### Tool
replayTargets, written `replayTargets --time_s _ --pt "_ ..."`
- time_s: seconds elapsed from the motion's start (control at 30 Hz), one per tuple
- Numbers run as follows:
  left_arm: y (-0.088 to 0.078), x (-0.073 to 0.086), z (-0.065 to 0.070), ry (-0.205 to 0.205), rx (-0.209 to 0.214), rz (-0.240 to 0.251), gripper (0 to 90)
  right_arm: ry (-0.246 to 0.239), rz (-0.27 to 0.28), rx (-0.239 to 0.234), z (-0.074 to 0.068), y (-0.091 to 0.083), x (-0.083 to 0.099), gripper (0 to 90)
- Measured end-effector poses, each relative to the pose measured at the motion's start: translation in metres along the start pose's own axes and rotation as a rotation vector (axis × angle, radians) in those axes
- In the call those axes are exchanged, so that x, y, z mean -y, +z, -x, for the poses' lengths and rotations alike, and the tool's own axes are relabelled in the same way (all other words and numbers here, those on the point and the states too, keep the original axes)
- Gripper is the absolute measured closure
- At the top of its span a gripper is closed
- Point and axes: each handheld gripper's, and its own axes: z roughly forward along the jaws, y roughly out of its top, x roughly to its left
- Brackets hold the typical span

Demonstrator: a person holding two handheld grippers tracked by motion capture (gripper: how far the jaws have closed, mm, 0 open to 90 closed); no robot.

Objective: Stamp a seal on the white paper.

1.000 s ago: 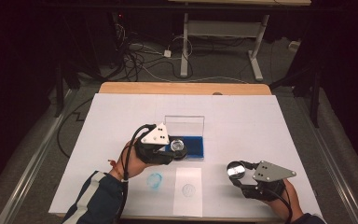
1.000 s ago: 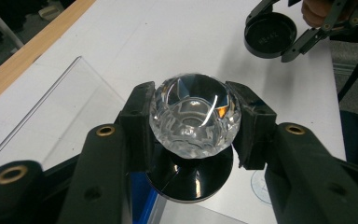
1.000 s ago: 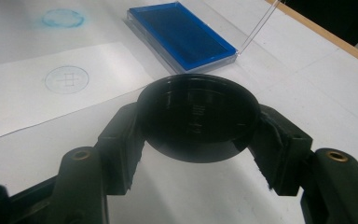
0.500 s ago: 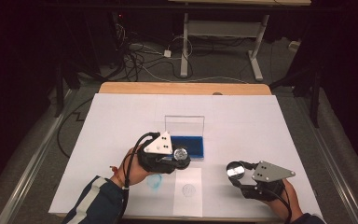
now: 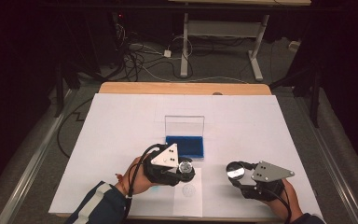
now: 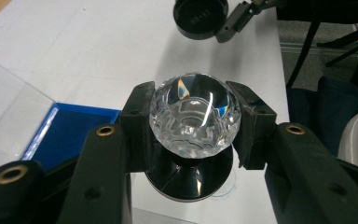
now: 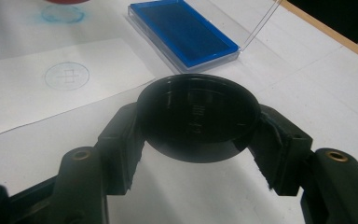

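A round stamp has a clear faceted knob (image 6: 194,113) on a black disc base (image 6: 191,182). My left gripper (image 6: 194,128) is shut on the knob and holds the stamp just above the table. In the high view the left gripper (image 5: 185,169) and stamp (image 5: 185,165) hang between the blue ink pad (image 5: 185,145) and a paper sheet (image 5: 188,205) bearing a printed circle (image 5: 188,190). My right gripper (image 7: 199,137) is shut on a black round cap (image 7: 199,114), and in the high view that cap (image 5: 236,171) is at the near right.
The ink pad's clear lid (image 5: 184,125) stands upright behind the pad. A faint blue ring smudge (image 7: 63,14) marks the white table cover (image 5: 121,121) beside the paper. A wooden table edge (image 5: 182,88) runs along the far side; cables and a desk frame lie beyond.
My left gripper has carried the stamp off the ink pad, nearer to the person and lower, toward the paper sheet. The right gripper and cap have kept still.
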Motion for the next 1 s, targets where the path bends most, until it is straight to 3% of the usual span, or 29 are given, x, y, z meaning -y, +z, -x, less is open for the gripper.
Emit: replayTargets --time_s 0.43,1.0 --pt "0.02 0.011 0.012 -0.001 0.051 -0.049 54.0 0.003 -0.002 -0.002 0.0 0.001 0.0 38.7" --pt "0.036 0.021 0.016 -0.003 0.066 -0.083 54.0 0.001 -0.011 -0.006 0.0 0.002 0.001 38.7"
